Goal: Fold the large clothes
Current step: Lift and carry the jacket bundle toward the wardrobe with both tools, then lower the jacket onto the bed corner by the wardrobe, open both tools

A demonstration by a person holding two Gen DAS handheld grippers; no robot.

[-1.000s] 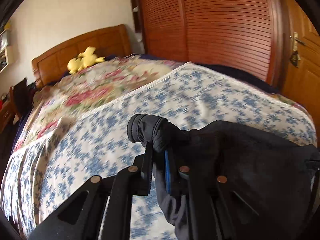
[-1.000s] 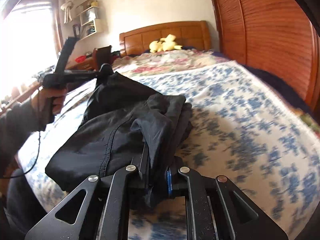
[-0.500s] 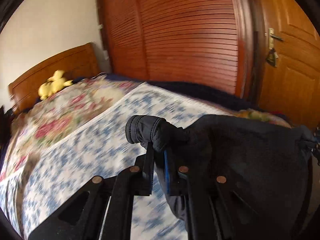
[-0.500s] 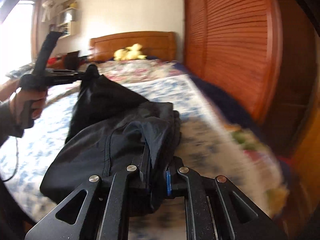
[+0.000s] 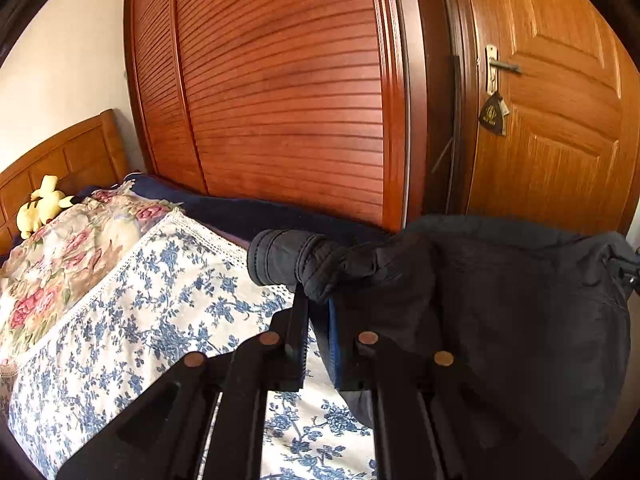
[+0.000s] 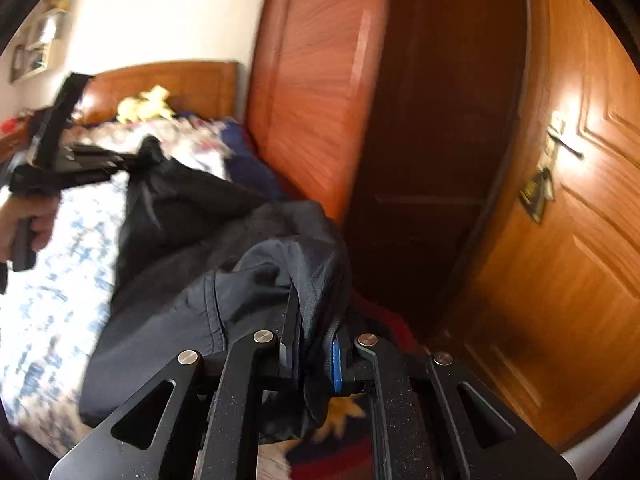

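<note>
- The left claw (image 5: 318, 320) is pinching a rolled cuff of the black jacket (image 5: 500, 320), its jaws pressed nearly together on the cloth.
- The right claw (image 6: 314, 340) is pinching another bunched edge of the same jacket (image 6: 192, 280), its jaws likewise nearly together.
- The jacket is hanging stretched between the two claws, above the near end of the bed, over the blue-flowered sheet (image 5: 132, 340).
- In the right wrist view a hand (image 6: 28, 220) is gripping the handle of the left claw (image 6: 136, 158) at the jacket's far corner.
- A yellow plush toy (image 5: 42, 206) is lying against the wooden headboard (image 5: 64, 160).
- A slatted wardrobe door (image 5: 288, 100) and a room door (image 5: 560, 120) are standing beyond the bed.
</note>
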